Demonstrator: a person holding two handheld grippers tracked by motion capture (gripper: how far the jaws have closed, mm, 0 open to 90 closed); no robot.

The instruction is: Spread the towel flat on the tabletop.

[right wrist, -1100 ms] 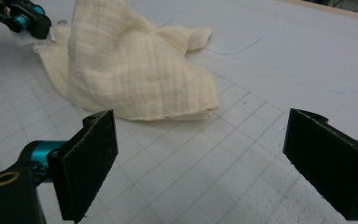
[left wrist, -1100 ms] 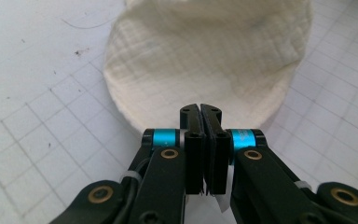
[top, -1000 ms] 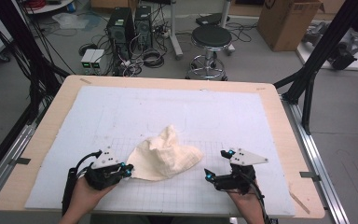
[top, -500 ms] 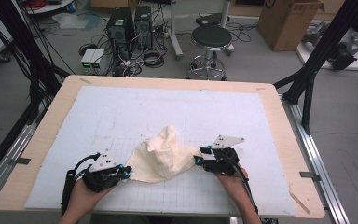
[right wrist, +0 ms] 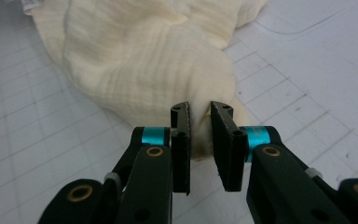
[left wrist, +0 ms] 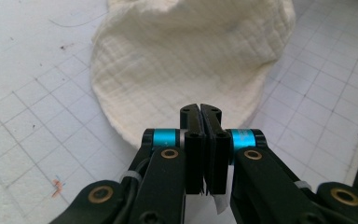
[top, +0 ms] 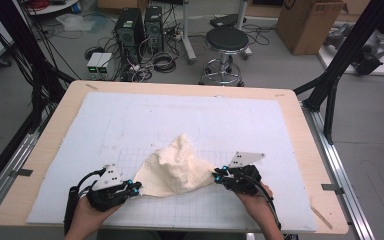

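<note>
Cloth: cream muslin cloth (top: 172, 167) is lying bunched near the mat's (top: 130, 120) front edge | Left gripper (top: 132, 188): I'm keeping it pressed together on the cloth's hem, anchoring that corner | Right gripper (top: 219, 174): jaws have just been closing, now pinching a fold at the opposite side, so I can spread it.

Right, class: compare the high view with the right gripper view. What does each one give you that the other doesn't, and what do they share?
The high view adds the whole table, the left gripper at the left corner of the cloth, and a stool and box on the floor behind. The right gripper view adds close detail. The jaws of the right gripper have just been closing, with a fold of cloth between them, and the weave is plain. Both share the cloth, the right gripper and the gridded mat.
</note>
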